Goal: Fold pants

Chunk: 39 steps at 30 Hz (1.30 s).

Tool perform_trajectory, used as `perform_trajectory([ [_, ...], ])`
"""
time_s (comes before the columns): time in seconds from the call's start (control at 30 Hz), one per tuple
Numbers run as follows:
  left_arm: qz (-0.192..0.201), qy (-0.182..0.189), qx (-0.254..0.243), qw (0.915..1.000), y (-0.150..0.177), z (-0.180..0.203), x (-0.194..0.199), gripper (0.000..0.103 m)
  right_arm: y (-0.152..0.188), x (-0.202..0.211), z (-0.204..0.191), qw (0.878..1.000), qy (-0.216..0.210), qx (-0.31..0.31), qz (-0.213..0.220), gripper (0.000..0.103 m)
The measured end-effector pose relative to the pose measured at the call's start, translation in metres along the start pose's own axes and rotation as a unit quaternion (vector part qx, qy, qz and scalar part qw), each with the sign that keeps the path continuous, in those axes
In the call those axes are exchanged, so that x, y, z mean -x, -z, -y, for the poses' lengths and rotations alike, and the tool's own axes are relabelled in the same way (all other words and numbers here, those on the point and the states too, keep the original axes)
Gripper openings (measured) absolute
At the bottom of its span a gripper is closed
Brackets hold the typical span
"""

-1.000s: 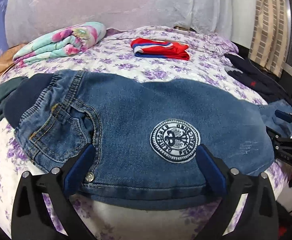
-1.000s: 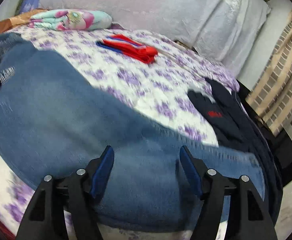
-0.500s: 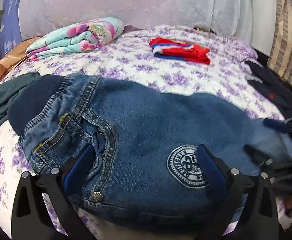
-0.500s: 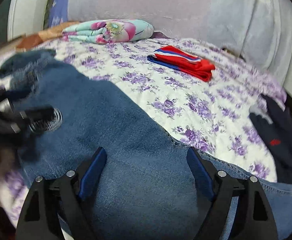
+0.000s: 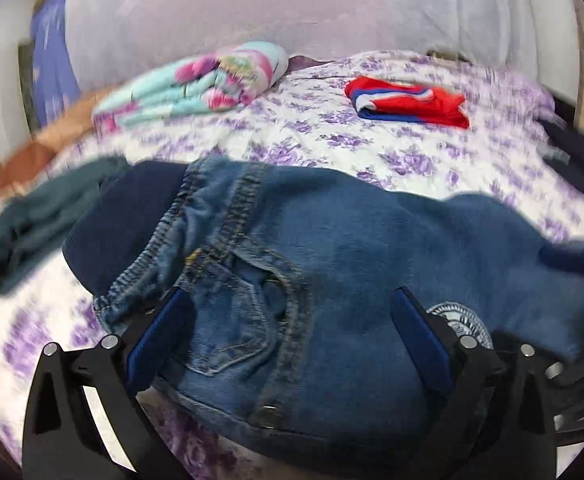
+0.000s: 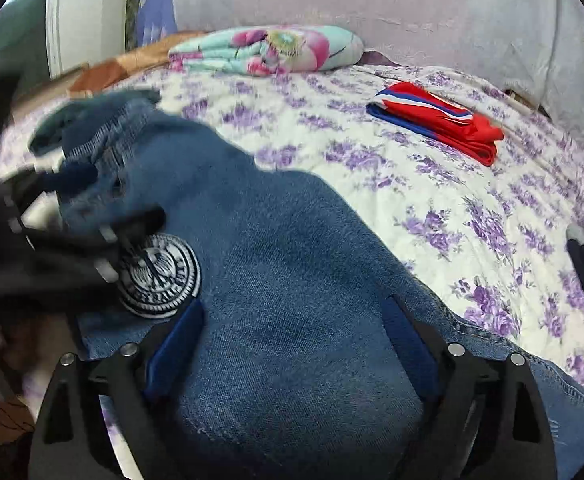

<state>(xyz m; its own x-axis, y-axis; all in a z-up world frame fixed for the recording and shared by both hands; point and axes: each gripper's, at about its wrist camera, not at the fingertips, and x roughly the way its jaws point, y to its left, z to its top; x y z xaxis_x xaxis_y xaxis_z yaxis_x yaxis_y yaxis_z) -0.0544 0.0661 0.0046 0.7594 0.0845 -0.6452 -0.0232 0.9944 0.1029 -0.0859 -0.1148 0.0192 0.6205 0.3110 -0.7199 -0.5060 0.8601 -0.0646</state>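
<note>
My left claw point(image 5: 288, 328) spread over the jeans point(image 5: 332, 248) at the pocket (waistband end), my right claw point(image 6: 292, 332) spread beside the round patch point(image 6: 160, 276), denim flat on the floral bed point(image 6: 432, 184).

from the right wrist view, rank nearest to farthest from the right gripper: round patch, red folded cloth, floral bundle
From the right gripper:
1. Round patch on the jeans, near left.
2. Red folded cloth, farther right on the bedspread.
3. Floral bundle, farthest, back left by the pillows.

Purple-flowered bedspread point(image 5: 372, 148) with floral folded blanket point(image 5: 196, 80), red-blue folded garment point(image 5: 408, 102), dark green cloth point(image 5: 40, 216).
</note>
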Motion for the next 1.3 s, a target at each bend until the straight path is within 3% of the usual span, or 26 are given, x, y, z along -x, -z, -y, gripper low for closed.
perform_trajectory([
  [0.07, -0.004, 0.012, 0.007, 0.9999, -0.002, -0.004, -0.003, 0.098, 0.002, 0.001, 0.001, 1.000, -0.003, -0.002, 0.002, 0.092],
  [0.23, 0.018, 0.068, 0.081, 0.9942, -0.002, -0.031, 0.018, 0.098, 0.009, 0.027, 0.004, 1.000, 0.004, -0.008, 0.024, 0.092],
  [0.33, 0.028, 0.075, 0.105, 0.9912, 0.000, -0.041, 0.027, 0.098, 0.013, 0.053, 0.019, 0.998, 0.018, -0.025, 0.048, 0.099],
  [0.43, 0.013, 0.059, 0.080, 0.9949, 0.006, -0.036, 0.015, 0.098, 0.019, 0.041, 0.037, 0.999, 0.021, -0.047, 0.016, 0.099],
  [0.47, 0.015, 0.037, 0.053, 0.9978, 0.009, -0.027, 0.010, 0.098, 0.024, 0.028, 0.040, 0.999, 0.019, -0.049, 0.002, 0.100],
  [0.53, 0.011, -0.008, 0.003, 0.9999, 0.009, -0.008, 0.008, 0.098, 0.030, 0.022, 0.039, 0.999, 0.022, -0.045, 0.015, 0.100],
  [0.63, 0.010, 0.000, 0.011, 0.9999, 0.008, -0.009, 0.010, 0.098, 0.030, 0.026, 0.036, 0.998, 0.027, -0.044, 0.020, 0.099],
  [0.77, 0.021, 0.069, 0.075, 0.9946, 0.009, -0.025, 0.030, 0.098, 0.037, 0.057, 0.042, 0.997, 0.037, -0.053, 0.050, 0.099],
  [0.83, 0.024, 0.084, 0.084, 0.9927, 0.007, -0.027, 0.034, 0.098, 0.042, 0.069, 0.053, 0.995, 0.049, -0.061, 0.060, 0.099],
  [0.93, -0.007, 0.051, 0.054, 0.9972, 0.008, -0.018, 0.014, 0.098, 0.057, 0.056, 0.074, 0.995, 0.041, -0.086, 0.019, 0.100],
  [1.03, -0.006, 0.017, 0.020, 0.9997, 0.011, -0.004, 0.011, 0.098, 0.059, 0.058, 0.079, 0.994, 0.025, -0.105, 0.024, 0.100],
  [1.1, 0.001, 0.035, 0.033, 0.9988, 0.011, -0.007, 0.019, 0.098, 0.045, 0.072, 0.077, 0.993, -0.016, -0.106, 0.055, 0.095],
  [1.13, 0.005, 0.067, 0.047, 0.9967, 0.012, -0.011, 0.024, 0.098, 0.038, 0.077, 0.076, 0.991, -0.036, -0.106, 0.067, 0.084],
  [1.17, 0.010, 0.085, 0.058, 0.9947, 0.013, -0.014, 0.026, 0.098, 0.021, 0.082, 0.075, 0.989, -0.069, -0.105, 0.079, 0.066],
  [1.23, 0.010, 0.084, 0.056, 0.9948, 0.015, -0.013, 0.024, 0.098, -0.007, 0.077, 0.075, 0.985, -0.117, -0.098, 0.079, 0.042],
  [1.3, 0.001, 0.068, 0.031, 0.9972, 0.019, -0.006, 0.014, 0.099, -0.042, 0.047, 0.077, 0.985, -0.130, -0.099, 0.046, 0.034],
])
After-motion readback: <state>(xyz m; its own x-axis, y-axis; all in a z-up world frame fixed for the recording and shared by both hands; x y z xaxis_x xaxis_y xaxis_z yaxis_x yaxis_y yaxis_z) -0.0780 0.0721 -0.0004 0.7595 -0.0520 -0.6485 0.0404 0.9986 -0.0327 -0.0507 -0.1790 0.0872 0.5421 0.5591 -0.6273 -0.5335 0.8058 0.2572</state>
